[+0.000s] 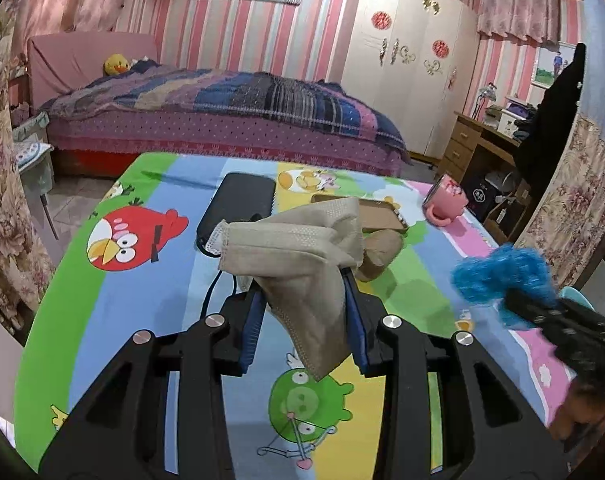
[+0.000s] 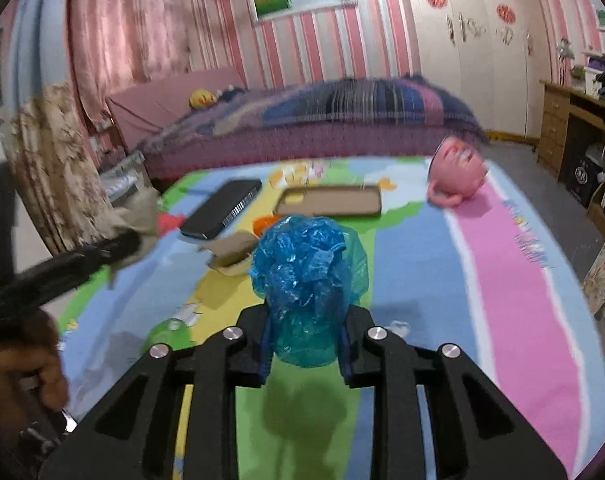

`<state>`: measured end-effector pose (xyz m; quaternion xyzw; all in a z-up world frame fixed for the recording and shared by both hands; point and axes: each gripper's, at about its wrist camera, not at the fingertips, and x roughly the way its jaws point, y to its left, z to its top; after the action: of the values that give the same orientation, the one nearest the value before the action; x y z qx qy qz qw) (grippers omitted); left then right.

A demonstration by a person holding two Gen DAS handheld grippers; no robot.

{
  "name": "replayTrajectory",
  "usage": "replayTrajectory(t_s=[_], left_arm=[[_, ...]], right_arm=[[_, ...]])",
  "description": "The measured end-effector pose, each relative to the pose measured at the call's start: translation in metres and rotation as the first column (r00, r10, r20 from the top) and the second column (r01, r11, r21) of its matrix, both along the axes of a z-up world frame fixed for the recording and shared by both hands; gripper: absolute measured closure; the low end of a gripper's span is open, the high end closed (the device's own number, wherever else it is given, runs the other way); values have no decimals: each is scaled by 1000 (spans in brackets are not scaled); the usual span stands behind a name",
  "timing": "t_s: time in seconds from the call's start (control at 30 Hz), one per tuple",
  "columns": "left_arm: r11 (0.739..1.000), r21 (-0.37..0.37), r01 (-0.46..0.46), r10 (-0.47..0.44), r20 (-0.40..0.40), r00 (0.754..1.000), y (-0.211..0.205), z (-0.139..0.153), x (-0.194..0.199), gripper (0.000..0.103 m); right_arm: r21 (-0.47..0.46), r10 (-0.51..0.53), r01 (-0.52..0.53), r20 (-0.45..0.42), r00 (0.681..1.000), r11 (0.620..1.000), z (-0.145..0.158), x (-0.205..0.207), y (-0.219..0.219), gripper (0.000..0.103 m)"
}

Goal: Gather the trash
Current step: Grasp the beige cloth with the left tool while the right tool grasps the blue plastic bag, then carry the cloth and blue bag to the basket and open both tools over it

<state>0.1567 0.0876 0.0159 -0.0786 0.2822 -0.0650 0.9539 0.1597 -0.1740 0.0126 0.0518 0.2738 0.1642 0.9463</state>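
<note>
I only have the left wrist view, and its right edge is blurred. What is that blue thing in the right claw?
Observer: A crumpled plastic bag, pinched between the right claw's pads.
Operator: Is any trash hidden behind my mask?
Observer: Yes, a crumpled brown paper lies loose, left of the bag.
Operator: And the phone case?
Observer: The case lies open side up, with nothing in it.
</note>
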Motion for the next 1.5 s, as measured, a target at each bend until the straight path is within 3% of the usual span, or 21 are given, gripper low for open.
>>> replayTrajectory(t_s=[0.3,0.4,1.13,1.27,1.5], left_arm=[[999,22,34,-35,53,998,-33,4,-17,67],[999,16,45,-46,55,997,-41,4,-18,67],[999,22,42,-43,79,996,-41,8,-25,67],[999,26,43,-45,84,995,-41,9,-26,67],[998,26,55,-57,80,995,-45,10,-27,67]], right_arm=[[4,-125,125,96,988,992,21,-38,-42,77],[40,-132,128,92,987,991,25,-40,-50,77],[13,-178,178,139,974,984,33,-53,-64,77],[6,-259,262,151,954,965,34,-61,-86,77],[-6,-429,434,137,893,901,28,-77,-136,77]])
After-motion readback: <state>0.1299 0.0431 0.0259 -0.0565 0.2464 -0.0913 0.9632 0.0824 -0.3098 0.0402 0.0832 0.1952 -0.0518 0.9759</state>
